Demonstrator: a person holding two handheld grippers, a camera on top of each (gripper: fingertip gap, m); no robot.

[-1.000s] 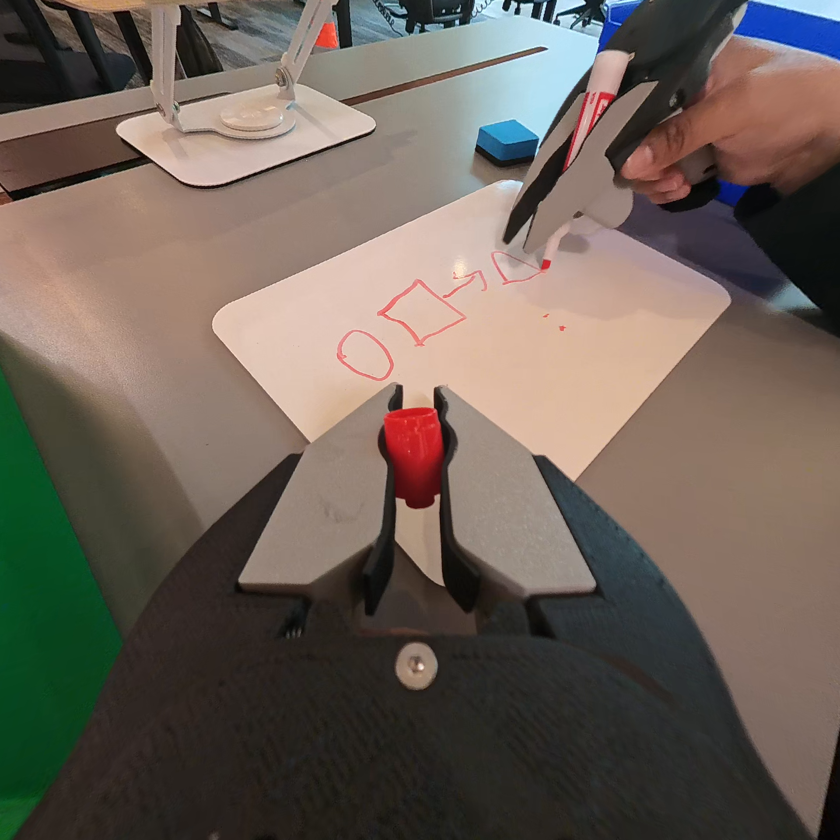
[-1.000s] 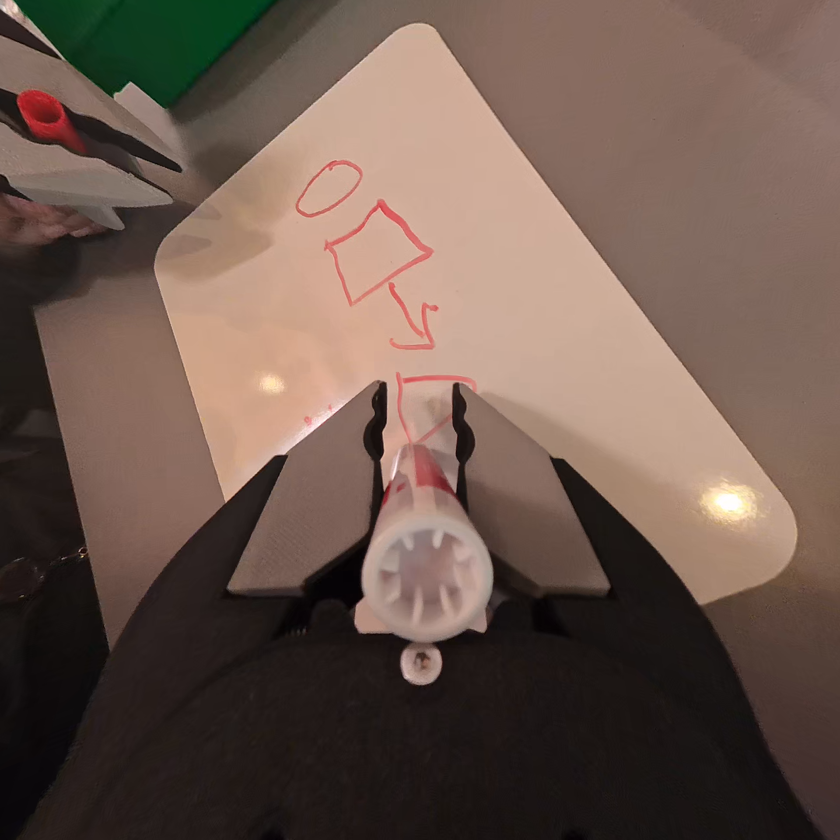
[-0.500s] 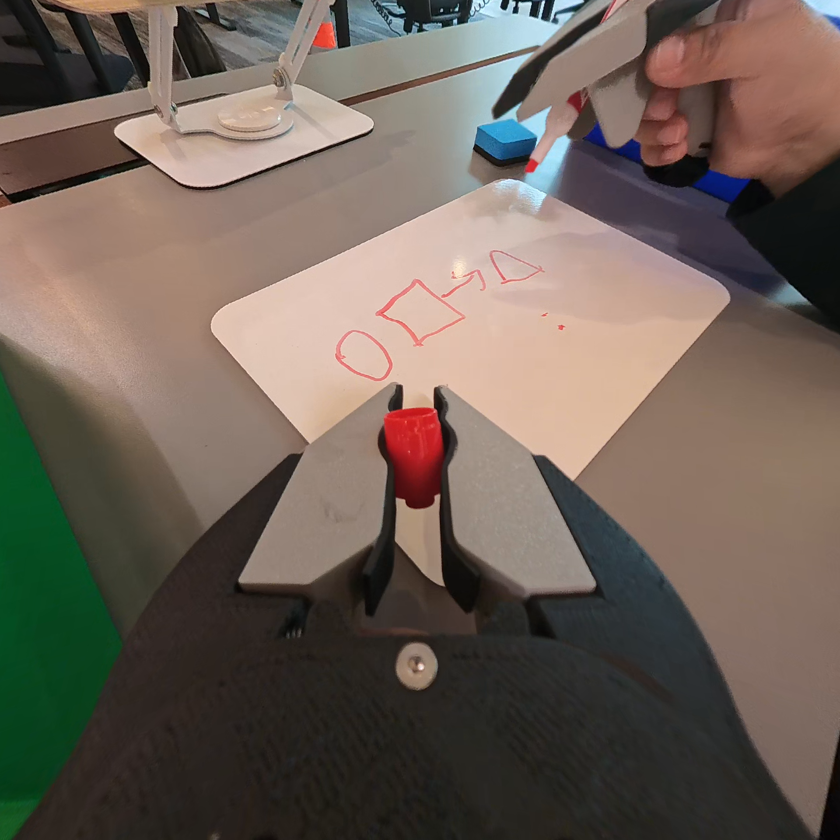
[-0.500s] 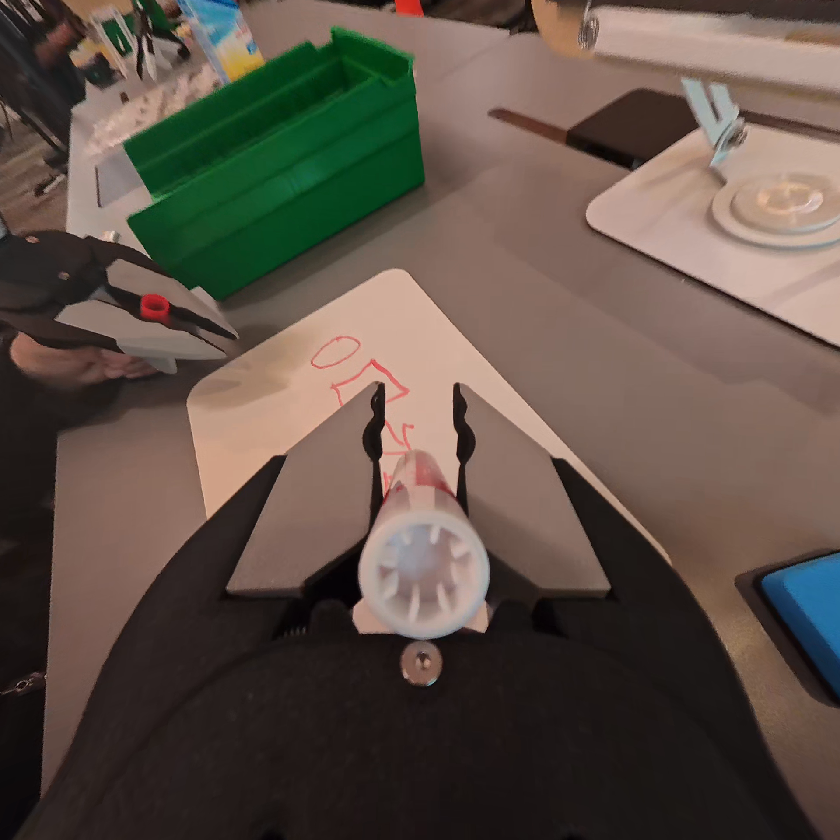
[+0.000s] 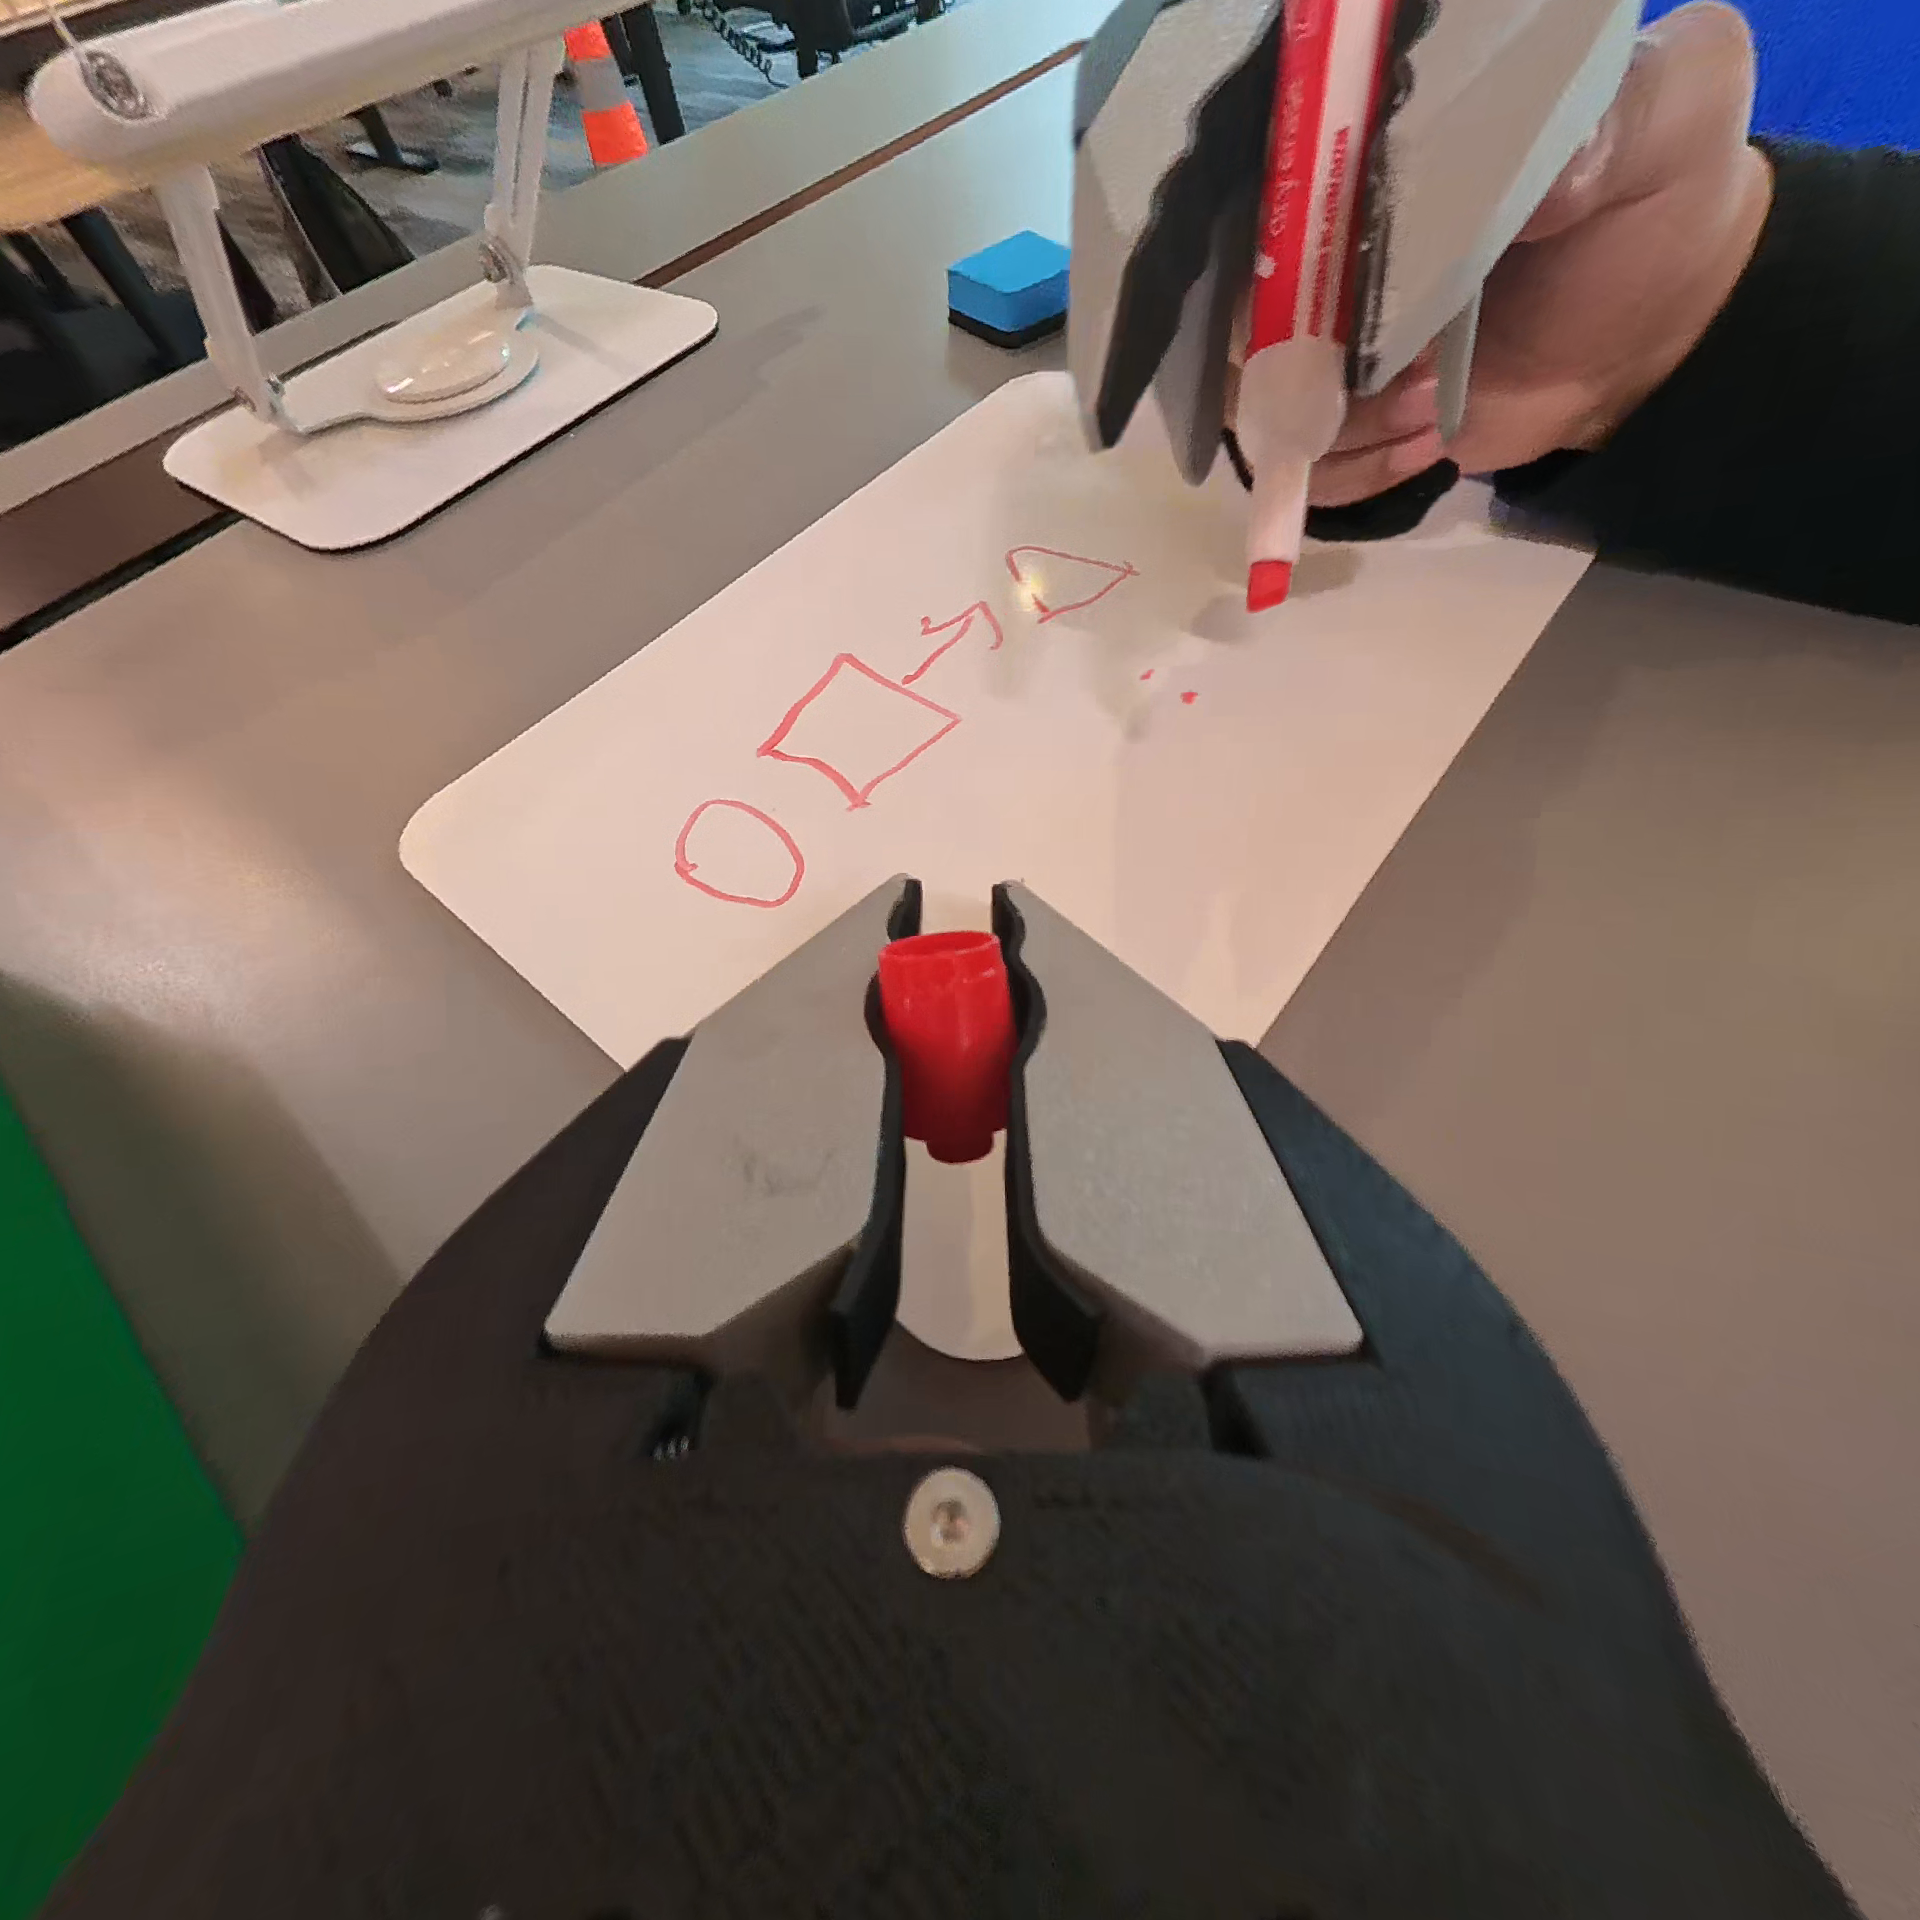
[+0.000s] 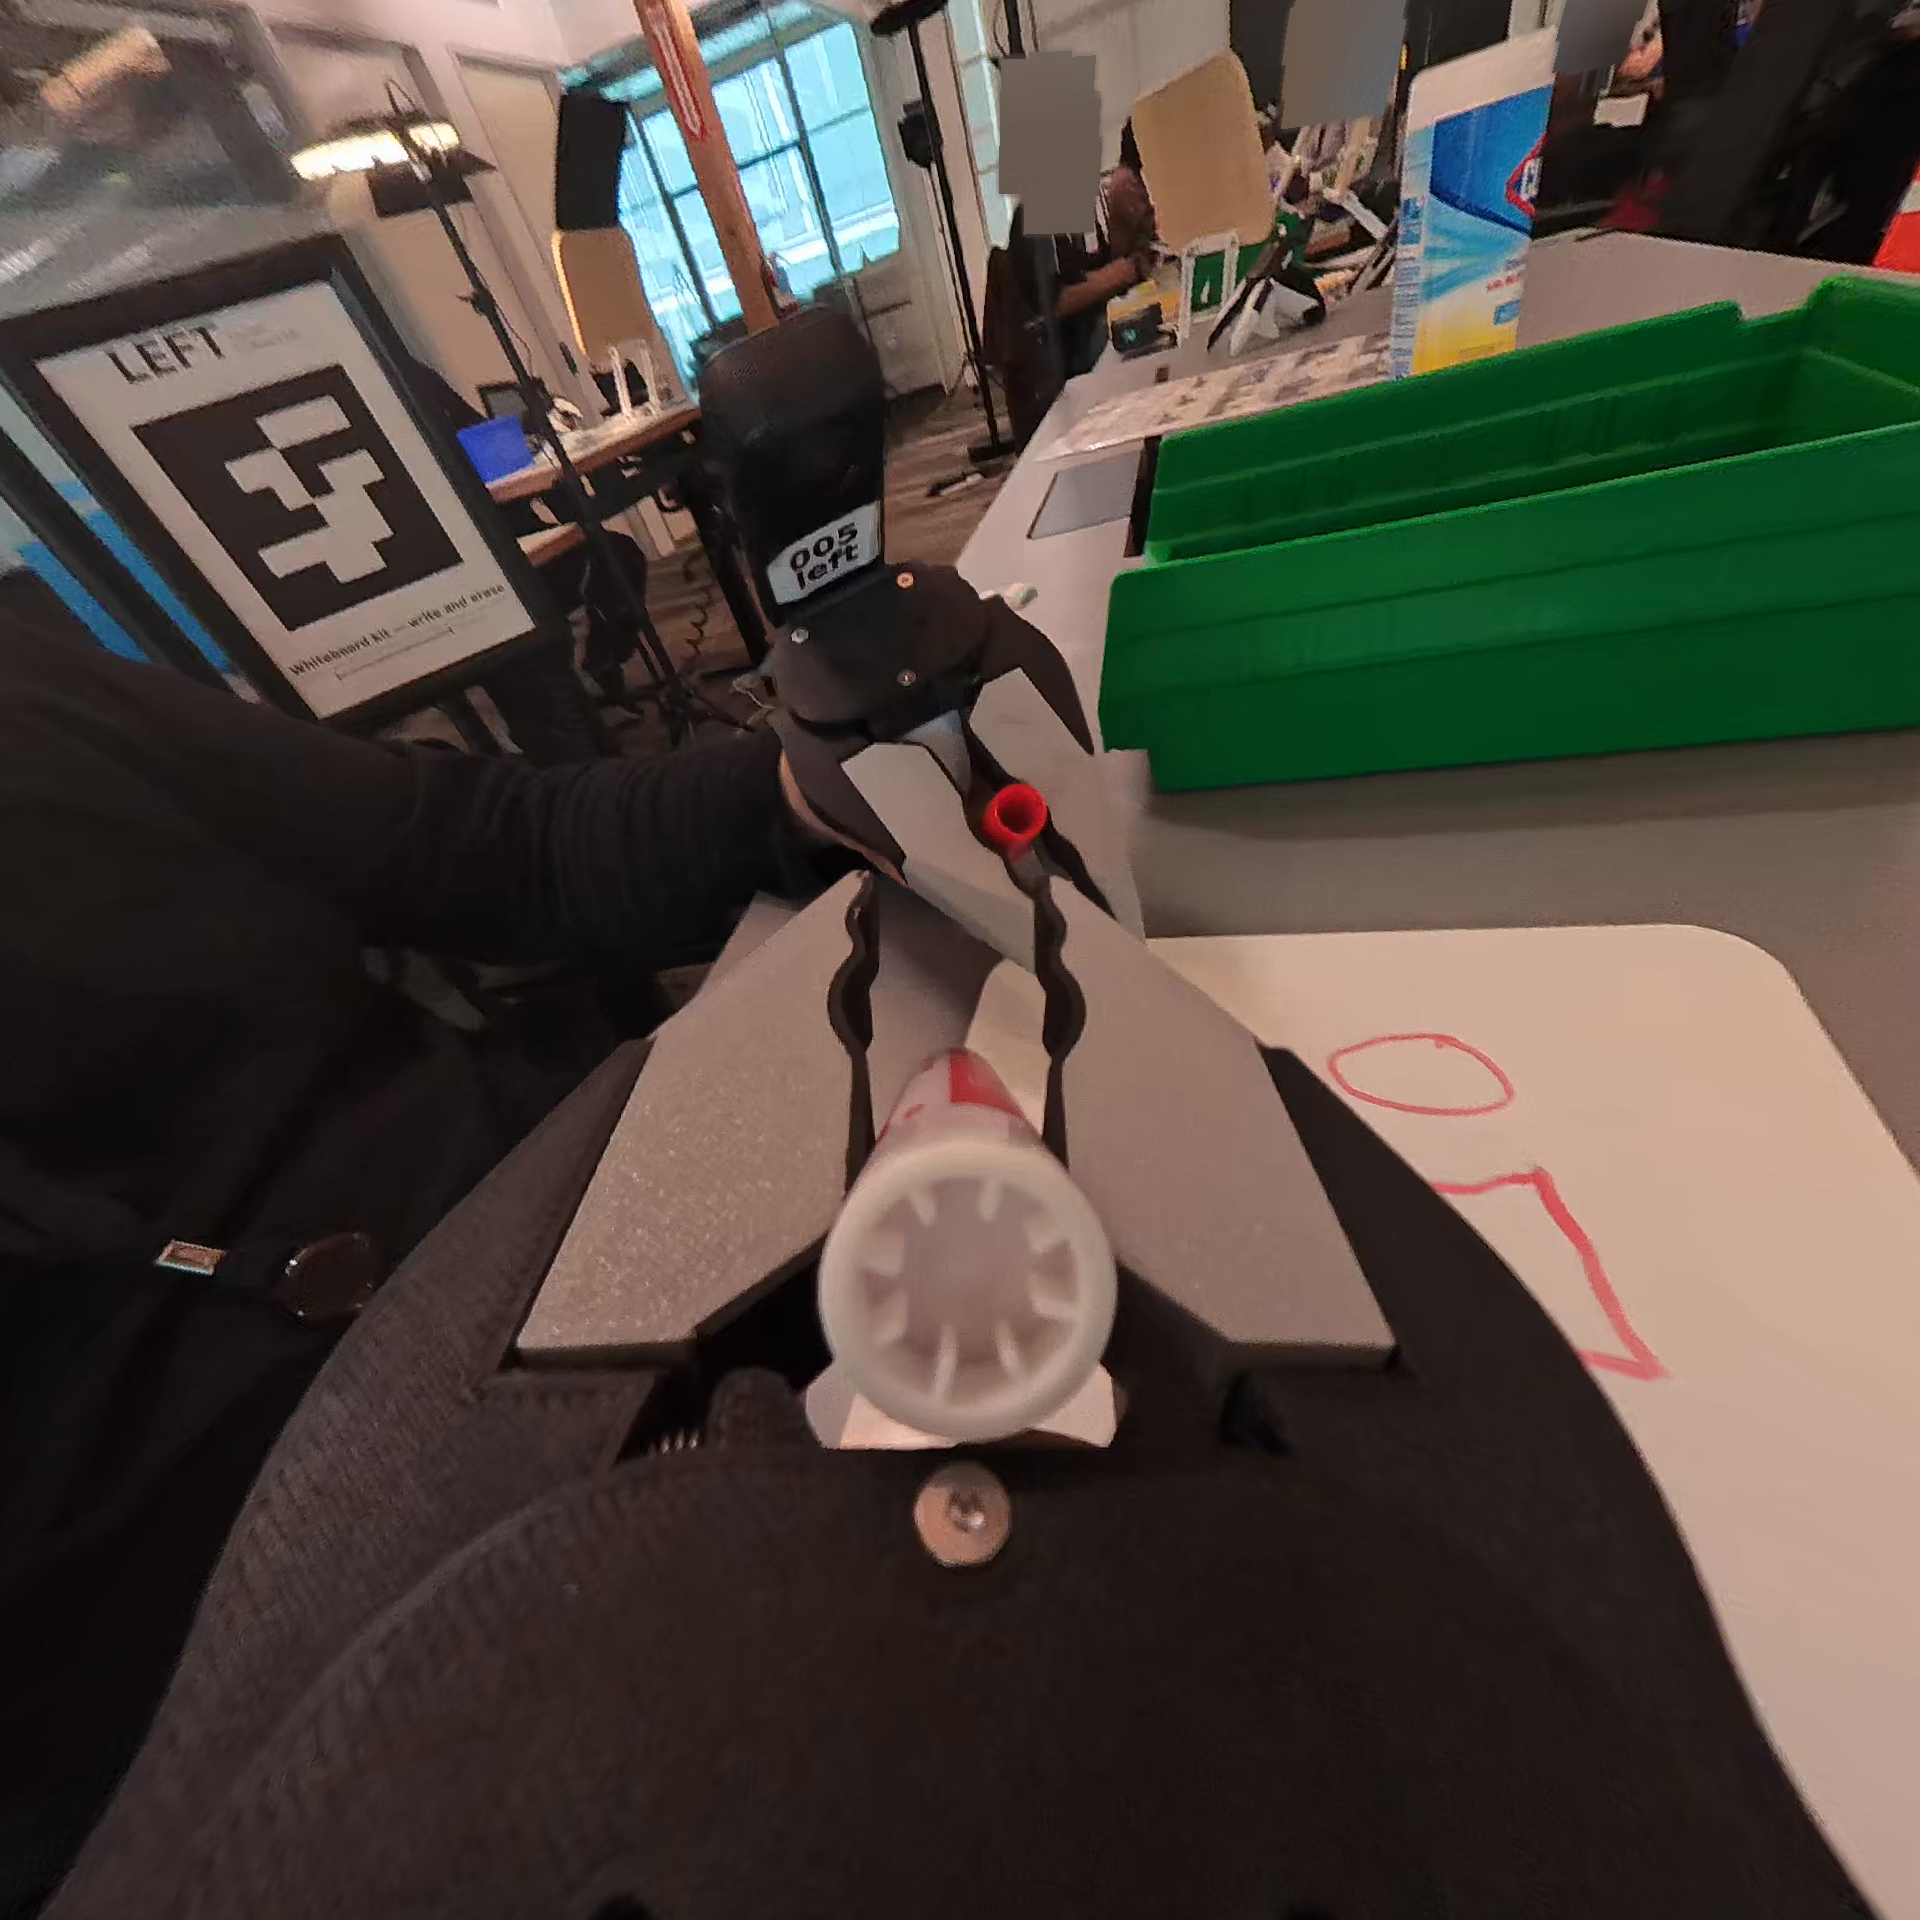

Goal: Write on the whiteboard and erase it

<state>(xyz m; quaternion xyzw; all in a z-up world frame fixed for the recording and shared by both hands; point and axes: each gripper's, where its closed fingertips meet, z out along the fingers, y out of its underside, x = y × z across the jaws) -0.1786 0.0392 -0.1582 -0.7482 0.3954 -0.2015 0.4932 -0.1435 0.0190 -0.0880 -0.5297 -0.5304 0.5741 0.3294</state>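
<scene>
The grey counter (image 5: 1558, 935) bears the whiteboard (image 5: 1195, 831) centrally, a blue eraser (image 5: 1008, 283) at twelve o'clock, a white stand base (image 5: 436, 416) at ten, and a green bin (image 6: 1507, 623).

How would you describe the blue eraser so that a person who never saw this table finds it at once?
Start from the white whiteboard that lies flat on the grey table. Look just past its far edge, toward the white stand. There lies the eraser, a small block with a blue top and dark base, the only blue thing resting on the table.

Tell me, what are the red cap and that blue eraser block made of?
The red cap looks like smooth moulded plastic, with a slight sheen. The blue eraser seems foam on a dark base, probably felt; its matte top suggests so, but it is too far to be sure.
</scene>
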